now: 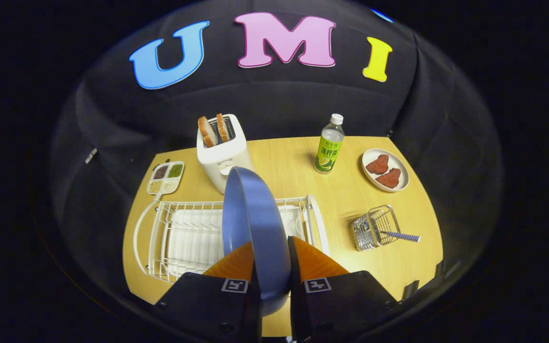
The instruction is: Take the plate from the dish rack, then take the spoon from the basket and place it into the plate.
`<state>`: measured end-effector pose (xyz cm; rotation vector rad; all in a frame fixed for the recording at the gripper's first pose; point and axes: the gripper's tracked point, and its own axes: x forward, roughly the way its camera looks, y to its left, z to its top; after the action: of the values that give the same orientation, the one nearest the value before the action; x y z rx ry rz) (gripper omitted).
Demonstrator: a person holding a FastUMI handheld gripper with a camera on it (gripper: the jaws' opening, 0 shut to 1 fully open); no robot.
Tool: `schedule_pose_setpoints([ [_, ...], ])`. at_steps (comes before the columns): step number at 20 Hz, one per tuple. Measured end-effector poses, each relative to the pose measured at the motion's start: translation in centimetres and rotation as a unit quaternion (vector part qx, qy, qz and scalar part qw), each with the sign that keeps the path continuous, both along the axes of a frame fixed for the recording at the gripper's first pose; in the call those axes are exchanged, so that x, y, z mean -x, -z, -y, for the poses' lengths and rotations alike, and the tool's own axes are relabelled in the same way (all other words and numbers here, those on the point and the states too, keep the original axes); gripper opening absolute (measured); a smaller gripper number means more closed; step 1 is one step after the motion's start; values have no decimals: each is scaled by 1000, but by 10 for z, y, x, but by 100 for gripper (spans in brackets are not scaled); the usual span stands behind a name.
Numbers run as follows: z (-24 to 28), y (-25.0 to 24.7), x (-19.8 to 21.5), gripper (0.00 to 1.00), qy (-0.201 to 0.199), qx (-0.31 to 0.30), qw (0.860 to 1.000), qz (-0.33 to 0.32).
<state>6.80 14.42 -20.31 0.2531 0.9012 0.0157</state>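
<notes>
A blue plate (pixel 253 224) stands on edge between my two orange fingers (pixel 229 264), which press on its rim from both sides. My gripper (pixel 270 259) is shut on it and holds it up above the white wire dish rack (pixel 179 238). The rack lies on the wooden table under and to the left of the plate, with no other dishes in it. To the right of my fingers a small wire basket (pixel 374 227) stands on the table. A spoon with a striped blue handle (pixel 401 235) leans out of it to the right.
Beyond the rack stands a white toaster (pixel 222 155) with two bread slices. A divided seasoning tray (pixel 166 177) sits to its left. A green-labelled bottle (pixel 329 145) and a plate with two pieces of meat (pixel 385 170) stand at the back right of the table (pixel 350 200).
</notes>
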Motion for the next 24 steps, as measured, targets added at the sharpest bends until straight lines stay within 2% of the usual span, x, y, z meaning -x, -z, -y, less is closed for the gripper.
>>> schedule_pose_setpoints([
  [6,5,-3,81,28,-37,-127,991,-20],
  [11,21,33,153,27,-28,-168,983,-74],
  [15,22,68,200,28,-23,-208,970,-120],
  [20,25,121,225,28,-13,-206,967,-151],
  [24,25,153,221,28,-9,-199,967,-159],
])
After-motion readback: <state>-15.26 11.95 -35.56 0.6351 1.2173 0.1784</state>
